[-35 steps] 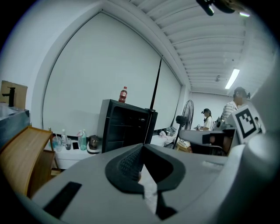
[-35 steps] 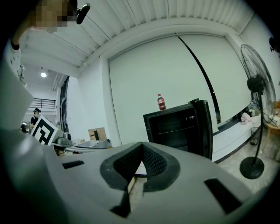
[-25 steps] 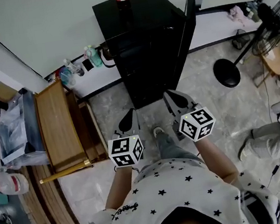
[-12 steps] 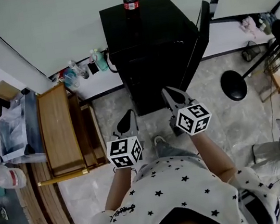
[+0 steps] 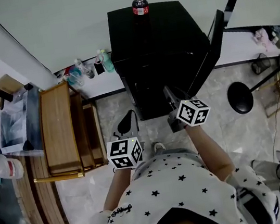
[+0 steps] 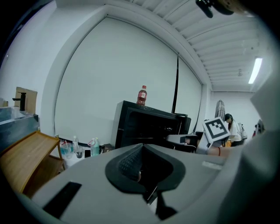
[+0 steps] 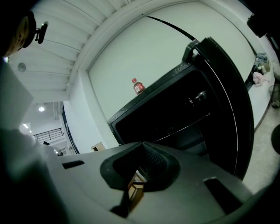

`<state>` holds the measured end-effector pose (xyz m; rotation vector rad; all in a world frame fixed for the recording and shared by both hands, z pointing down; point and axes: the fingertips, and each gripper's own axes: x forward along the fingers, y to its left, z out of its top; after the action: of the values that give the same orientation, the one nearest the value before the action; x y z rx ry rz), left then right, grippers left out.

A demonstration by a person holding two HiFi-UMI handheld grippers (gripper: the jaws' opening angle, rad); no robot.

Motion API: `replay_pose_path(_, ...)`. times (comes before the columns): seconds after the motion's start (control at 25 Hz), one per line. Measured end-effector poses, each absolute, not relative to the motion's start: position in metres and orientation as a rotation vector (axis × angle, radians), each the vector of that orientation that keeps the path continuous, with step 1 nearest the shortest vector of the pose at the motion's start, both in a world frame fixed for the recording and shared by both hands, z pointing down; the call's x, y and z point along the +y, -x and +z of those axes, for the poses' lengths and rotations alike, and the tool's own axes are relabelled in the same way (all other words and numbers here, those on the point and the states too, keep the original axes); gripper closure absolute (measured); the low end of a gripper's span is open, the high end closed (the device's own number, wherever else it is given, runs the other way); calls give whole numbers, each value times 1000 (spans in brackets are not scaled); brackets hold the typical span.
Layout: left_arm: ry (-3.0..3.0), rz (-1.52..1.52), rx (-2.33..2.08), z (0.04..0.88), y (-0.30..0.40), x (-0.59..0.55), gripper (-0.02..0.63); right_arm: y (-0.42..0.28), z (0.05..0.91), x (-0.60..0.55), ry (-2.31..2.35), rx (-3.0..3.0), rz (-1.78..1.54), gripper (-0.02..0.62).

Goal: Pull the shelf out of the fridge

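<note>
A pale stone floor (image 5: 220, 122) fills the lower half of the head view. A black fridge (image 5: 154, 33) stands at top centre against the light wall. Its door (image 5: 214, 44) is swung open to the right, and the inside is dark. In the right gripper view the shelf (image 7: 188, 126) shows only as a thin pale edge across that dark interior, still inside the fridge.

The person (image 5: 169, 194), in a star-print shirt, occupies the bottom centre with both forearms reaching up the frame. At the left, a wooden rack (image 5: 58, 127) stands on the floor beside the fridge.

The right hand-held gripper (image 5: 168, 92) is at centre, just in front of the open fridge front and pointing into it. Its own view shows the jaws pressed together with nothing between them, and it touches nothing. The left hand-held gripper (image 5: 129, 117) is lower and further left, over bare floor between the rack and the fridge. Its jaws likewise meet at the tips and are empty.

A round black base (image 5: 240, 97) on a pole sits on the floor to the right of the door. A cola bottle (image 5: 139, 3) with a red label stands upright on top of the fridge, near its back edge. A few small bottles (image 5: 88, 69) are clustered at the foot of the wall, between the rack and the fridge.
</note>
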<state>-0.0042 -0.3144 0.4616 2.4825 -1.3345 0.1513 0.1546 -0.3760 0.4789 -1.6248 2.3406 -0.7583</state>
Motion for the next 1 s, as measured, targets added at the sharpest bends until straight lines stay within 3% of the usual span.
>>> replay_pose_path(0.88, -2310, 135, -1535, 481, 12, -343, 594, -201, 549, -499, 1220, 1736, -1210, 598)
replay_pose_path(1.0, -2304, 144, -1547, 482, 14, -345, 594, -201, 553, -511, 1163, 1671, -1225, 549)
